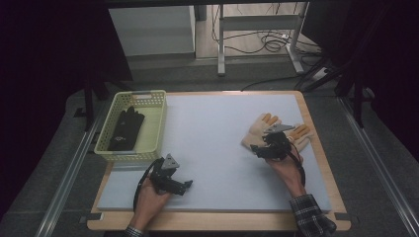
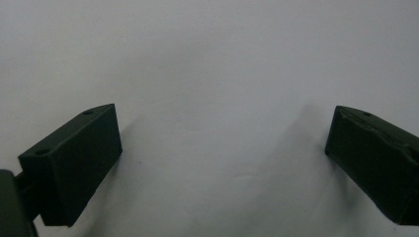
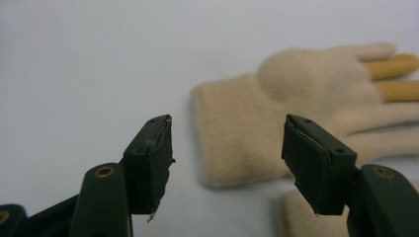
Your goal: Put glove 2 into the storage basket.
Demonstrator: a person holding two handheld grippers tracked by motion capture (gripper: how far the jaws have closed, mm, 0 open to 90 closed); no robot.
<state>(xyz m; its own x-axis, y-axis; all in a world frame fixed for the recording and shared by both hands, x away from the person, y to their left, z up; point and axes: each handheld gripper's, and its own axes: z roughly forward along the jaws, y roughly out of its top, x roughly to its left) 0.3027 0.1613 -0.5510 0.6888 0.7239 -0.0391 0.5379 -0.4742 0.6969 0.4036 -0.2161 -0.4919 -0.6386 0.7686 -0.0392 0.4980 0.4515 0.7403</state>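
Note:
Two beige knit gloves with orange fingertips lie at the right of the pale mat, one (image 1: 258, 129) beside the other (image 1: 302, 133). My right gripper (image 1: 256, 149) hovers at their cuffs and is open. In the right gripper view its jaws (image 3: 227, 153) stand apart on either side of the cuff of the nearer glove (image 3: 296, 94), without touching it, and the second glove's cuff (image 3: 304, 219) shows low at the right. My left gripper (image 1: 186, 186) is open over bare mat near the front left, with nothing between its fingers (image 2: 79, 158).
A yellow mesh basket (image 1: 148, 94) stands at the mat's left edge with a black glove (image 1: 126, 129) lying in it. The mat (image 1: 207, 133) rests on a wooden board (image 1: 326, 163). Desk legs and cables lie on the floor beyond.

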